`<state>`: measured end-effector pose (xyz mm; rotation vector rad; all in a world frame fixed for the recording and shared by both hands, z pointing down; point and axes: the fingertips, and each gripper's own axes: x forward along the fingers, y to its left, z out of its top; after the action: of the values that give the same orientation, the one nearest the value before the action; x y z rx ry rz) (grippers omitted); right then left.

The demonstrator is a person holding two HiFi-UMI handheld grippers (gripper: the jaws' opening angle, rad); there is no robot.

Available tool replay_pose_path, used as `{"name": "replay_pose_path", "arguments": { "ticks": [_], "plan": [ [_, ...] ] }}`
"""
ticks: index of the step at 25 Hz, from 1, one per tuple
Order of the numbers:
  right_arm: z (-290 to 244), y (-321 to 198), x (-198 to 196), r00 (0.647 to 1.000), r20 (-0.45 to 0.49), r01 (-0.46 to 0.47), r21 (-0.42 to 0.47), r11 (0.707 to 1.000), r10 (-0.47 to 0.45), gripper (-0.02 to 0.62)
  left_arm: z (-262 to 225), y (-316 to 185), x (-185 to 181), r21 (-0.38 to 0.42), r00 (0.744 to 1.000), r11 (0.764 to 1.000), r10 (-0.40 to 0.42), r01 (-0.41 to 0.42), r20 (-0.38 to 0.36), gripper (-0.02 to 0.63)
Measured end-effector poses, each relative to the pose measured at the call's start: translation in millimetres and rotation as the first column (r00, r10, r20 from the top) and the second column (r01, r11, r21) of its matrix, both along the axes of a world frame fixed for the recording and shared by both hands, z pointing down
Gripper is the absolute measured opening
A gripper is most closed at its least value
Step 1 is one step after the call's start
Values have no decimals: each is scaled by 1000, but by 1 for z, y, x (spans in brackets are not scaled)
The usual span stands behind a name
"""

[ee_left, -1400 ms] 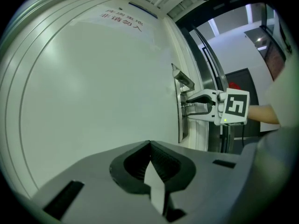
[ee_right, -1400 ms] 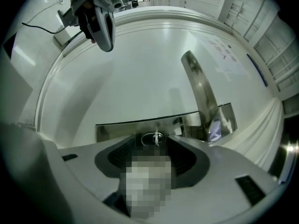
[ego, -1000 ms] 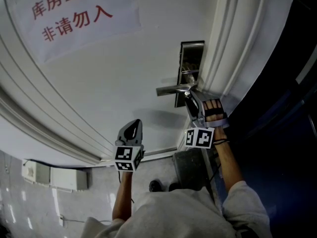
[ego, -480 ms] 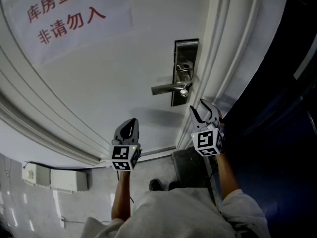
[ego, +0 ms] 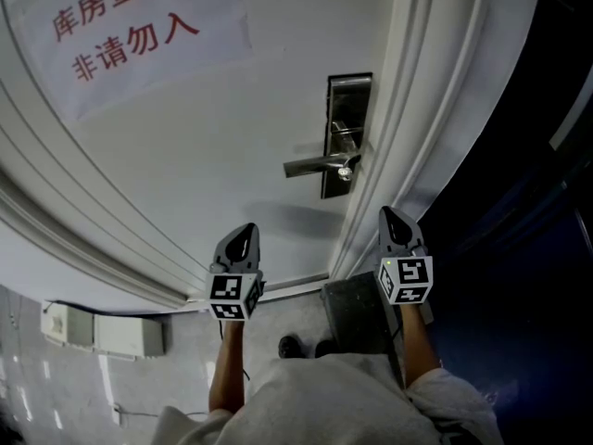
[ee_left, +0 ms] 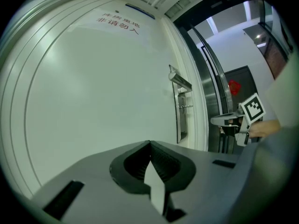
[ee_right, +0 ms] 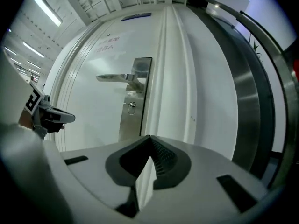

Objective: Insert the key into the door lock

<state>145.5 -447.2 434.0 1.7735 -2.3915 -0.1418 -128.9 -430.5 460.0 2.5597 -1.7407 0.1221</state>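
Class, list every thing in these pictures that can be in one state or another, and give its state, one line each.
Door: shut.
Handle: level, not pressed down.
Key: in the lock under the handle, with nothing holding it.
Sign: stuck flat on the door.
Left claw: shut, empty.
Right claw: shut, empty.
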Motion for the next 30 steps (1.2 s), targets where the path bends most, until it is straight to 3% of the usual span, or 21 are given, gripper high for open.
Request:
{"name": "replay_pose_path", "arguments": {
  "ticks": [6, 20, 30],
  "plan": [
    [7, -2, -4, 1000, -23, 10, -21, 1000, -10, 21, 0, 3, -6, -2, 1000, 1000, -22, 22, 2, 17],
    [8, -6, -71, 987, -23, 160, -7, 987, -160, 21, -1, 24, -54, -1, 989, 990, -144, 144, 13, 17],
    [4, -10, -83, 985, -22, 171, 7, 985, -171, 21, -3, 29, -62, 6, 986, 987, -163, 163, 15, 17]
  ]
}}
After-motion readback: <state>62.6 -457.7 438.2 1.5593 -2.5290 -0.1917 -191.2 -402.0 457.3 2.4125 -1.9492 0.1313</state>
